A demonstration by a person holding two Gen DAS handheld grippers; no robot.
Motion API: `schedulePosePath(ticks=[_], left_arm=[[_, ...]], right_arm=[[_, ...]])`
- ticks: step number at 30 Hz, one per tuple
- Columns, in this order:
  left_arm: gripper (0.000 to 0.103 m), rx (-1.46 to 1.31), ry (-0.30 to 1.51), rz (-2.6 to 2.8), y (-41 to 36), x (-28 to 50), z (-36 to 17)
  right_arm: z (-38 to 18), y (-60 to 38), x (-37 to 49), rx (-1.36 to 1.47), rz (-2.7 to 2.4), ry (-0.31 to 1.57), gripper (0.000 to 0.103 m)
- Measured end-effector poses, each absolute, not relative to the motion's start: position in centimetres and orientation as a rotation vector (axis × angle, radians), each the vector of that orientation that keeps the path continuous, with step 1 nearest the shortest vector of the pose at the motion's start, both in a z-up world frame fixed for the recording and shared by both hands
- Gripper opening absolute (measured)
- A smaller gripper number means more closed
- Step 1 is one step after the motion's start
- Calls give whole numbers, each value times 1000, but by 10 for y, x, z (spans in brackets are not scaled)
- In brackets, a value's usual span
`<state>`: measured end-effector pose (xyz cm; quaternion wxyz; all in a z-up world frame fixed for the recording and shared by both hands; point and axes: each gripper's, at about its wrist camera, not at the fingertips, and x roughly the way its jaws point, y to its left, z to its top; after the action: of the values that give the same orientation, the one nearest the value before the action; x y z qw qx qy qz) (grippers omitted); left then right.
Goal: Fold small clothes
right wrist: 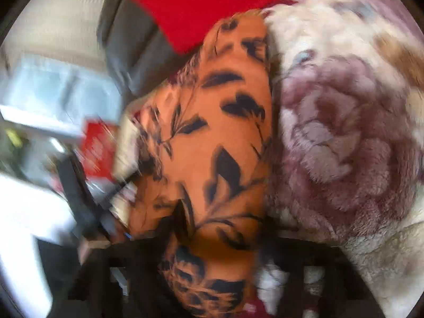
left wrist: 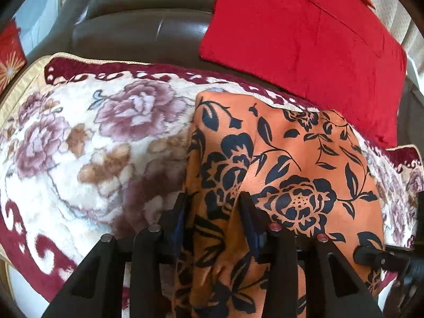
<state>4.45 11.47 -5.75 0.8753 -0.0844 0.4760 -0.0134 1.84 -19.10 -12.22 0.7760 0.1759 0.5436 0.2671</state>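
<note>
Left wrist view, nearest the lens at 6 o'clock: the left gripper [left wrist: 213, 206] has its jaws pinching a bunched fold of the orange floral garment [left wrist: 291, 159], with cloth running down between the two black fingers [left wrist: 246, 212] toward the camera. From the pinch point the garment spreads up and toward 2 o'clock, draped in soft ridges over the plush floral blanket [left wrist: 79, 145]. The blanket, cream with mauve roses and a maroon scroll border, fills the field from 7 to 10 o'clock. At 4 o'clock a black part of the other tool shows at the frame edge. Beyond the blanket, at 1 o'clock, a red cushion [left wrist: 304, 31] leans against the dark brown leather sofa [left wrist: 137, 21], whose backrest occupies 11 to 12 o'clock. Right wrist view, heavily motion-blurred: the right gripper [right wrist: 212, 259] lies at 6 o'clock with the orange floral garment [right wrist: 212, 132] bunched over its fingers; whether the jaws are spread or closed on the cloth cannot be determined. The plush floral blanket [right wrist: 344, 132] fills 2 to 4 o'clock, touching the garment's edge. The red cushion [right wrist: 198, 2] sits at 12 o'clock.
</note>
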Motion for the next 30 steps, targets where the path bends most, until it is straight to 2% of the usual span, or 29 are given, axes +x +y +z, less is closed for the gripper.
schedulePosePath(ticks=[2,4,7,9,11,12,14,15,16,18,21,22,24,27,28,29,30], left_arm=[[43,-133,973,-23,113,40,-58],[43,-199,976,-39,121,40,-63],[47,-244,983,-62,126,40,-67],[47,-228,974,-71,126,39,-67],[49,-254,972,-79,127,39,-70],[51,-281,972,-84,130,39,-72],[54,-311,969,-88,134,40,-76],[55,-323,967,-94,137,40,-77],[55,-332,968,-99,138,39,-78],[55,-345,973,-102,140,41,-78],[57,-343,967,-105,139,41,-79],[57,-347,967,-106,140,42,-80],[58,-360,966,-113,141,42,-82],[58,-359,967,-118,141,41,-81],[59,-365,967,-121,142,41,-82],[59,-370,969,-124,143,42,-83],[59,-374,970,-126,144,44,-84]], right_arm=[[-86,-163,-8,114,530,1027,41],[-94,-158,-7,86,511,1030,42],[-132,-189,10,320,502,1149,66],[-127,-206,16,476,571,1129,66],[-116,-225,29,601,593,1078,77],[-114,-231,38,641,588,1066,78],[-132,-235,72,727,593,1143,86],[-142,-234,84,749,582,1188,85],[-155,-231,95,760,562,1244,82],[-140,-215,102,681,633,1238,38],[-81,-187,79,370,592,1077,33],[-74,-178,70,261,545,1033,33],[-96,-175,76,198,486,1092,33],[-124,-205,89,466,512,1143,49],[-121,-214,93,556,533,1120,71],[-118,-222,99,652,559,1086,85],[-117,-226,107,724,588,1070,86]])
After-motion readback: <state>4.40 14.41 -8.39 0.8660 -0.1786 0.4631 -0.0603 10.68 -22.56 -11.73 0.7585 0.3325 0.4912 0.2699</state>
